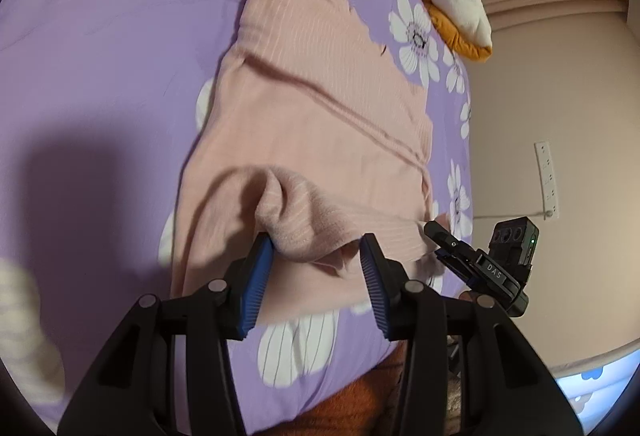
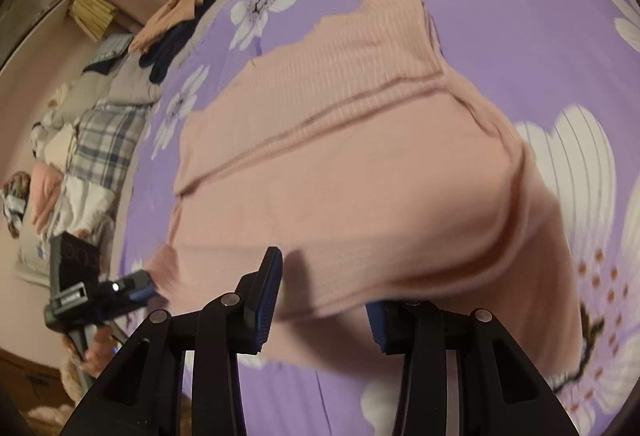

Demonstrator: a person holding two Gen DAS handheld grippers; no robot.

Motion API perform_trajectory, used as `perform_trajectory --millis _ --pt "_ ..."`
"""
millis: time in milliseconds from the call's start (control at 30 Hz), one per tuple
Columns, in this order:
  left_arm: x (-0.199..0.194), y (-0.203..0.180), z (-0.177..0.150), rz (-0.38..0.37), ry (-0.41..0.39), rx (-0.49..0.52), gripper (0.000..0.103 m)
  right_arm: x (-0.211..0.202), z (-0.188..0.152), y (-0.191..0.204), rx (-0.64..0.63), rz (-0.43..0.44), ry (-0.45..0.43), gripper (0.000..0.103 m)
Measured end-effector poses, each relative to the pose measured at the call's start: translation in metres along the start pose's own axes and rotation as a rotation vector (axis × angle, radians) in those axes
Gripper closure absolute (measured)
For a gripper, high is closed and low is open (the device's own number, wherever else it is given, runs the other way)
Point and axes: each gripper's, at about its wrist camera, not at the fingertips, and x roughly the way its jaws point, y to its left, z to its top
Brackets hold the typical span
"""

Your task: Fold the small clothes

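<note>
Beside the pink garment [image 2: 340,164], piled clothes [image 2: 92,140].

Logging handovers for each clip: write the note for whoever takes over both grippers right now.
Left gripper: jaws open around a bunched near edge of the pink garment, not clamped.
Right gripper: jaws open, the garment's near hem draped over one finger.
The garment lies spread on the purple floral bedsheet, near edge rumpled and partly lifted.
Done: garment laid out; a crease crosses its middle.
Left: grip the near edge, fold it over, then flatten.
</note>
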Motion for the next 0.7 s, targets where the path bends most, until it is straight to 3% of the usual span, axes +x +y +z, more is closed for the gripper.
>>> perform_trajectory --millis 333,467,567,700 --pt "-0.003 -0.002 0.041 0.05 -0.116 -0.007 0.059 -0.007 0.025 -0.006 0.017 -0.056 -0.084 0.061" --pt "-0.016 -0.003 0.045 0.073 -0.174 0.007 0.047 -0.022 0.027 -0.011 0.015 -0.083 -0.121 0.061" --pt "-0.02 -0.001 0.043 0.11 -0.188 0.032 0.044 -0.035 0.025 -0.017 0.01 -0.148 -0.155 0.06" --pt "-0.017 -0.004 0.037 0.184 -0.201 0.105 0.044 -0.045 0.018 -0.028 -0.005 -0.3 -0.178 0.053"
